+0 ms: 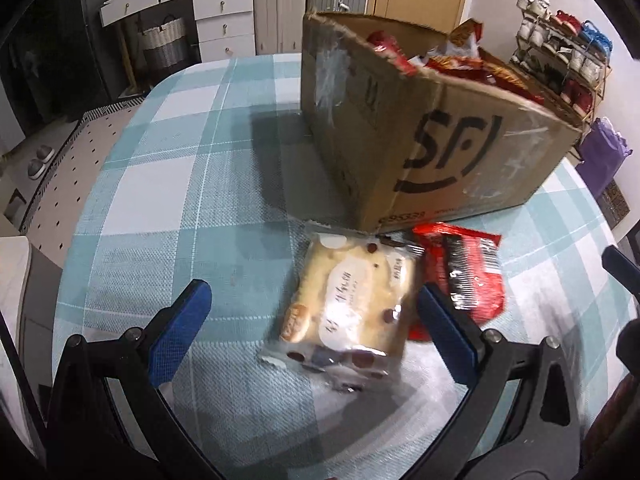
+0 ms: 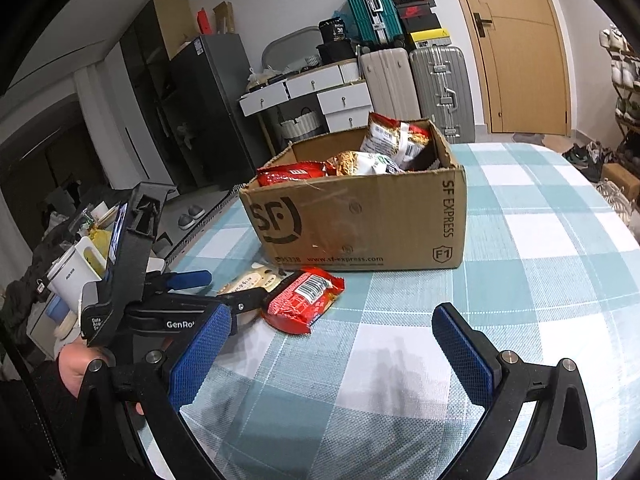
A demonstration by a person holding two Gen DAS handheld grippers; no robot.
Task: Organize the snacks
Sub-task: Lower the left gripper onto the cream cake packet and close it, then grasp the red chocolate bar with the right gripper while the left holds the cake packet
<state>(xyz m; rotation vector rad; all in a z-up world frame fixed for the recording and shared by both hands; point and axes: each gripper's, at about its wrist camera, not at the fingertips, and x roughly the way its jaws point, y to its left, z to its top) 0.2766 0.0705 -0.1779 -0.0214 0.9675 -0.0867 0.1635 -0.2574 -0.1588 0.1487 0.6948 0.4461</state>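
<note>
surface: table under a teal-and-white checked cloth point(image 2: 520, 240); suitcases point(image 2: 416, 80), white drawers point(image 2: 320, 92) and a wooden door point(image 2: 516, 48) behind. cardboard box point(image 2: 360, 224) holds snack packs. left gripper point(image 1: 312, 316): fingers wide apart around a pale biscuit pack point(image 1: 352, 304) on the cloth; contact unclear, view blurred. red snack pack point(image 2: 304, 300) just beside it, before the box. right gripper point(image 2: 332, 344): fingers wide apart, empty, above bare cloth.

Black tongs point(image 2: 332, 344), blue textured pads point(image 2: 200, 356), silver screws
</note>
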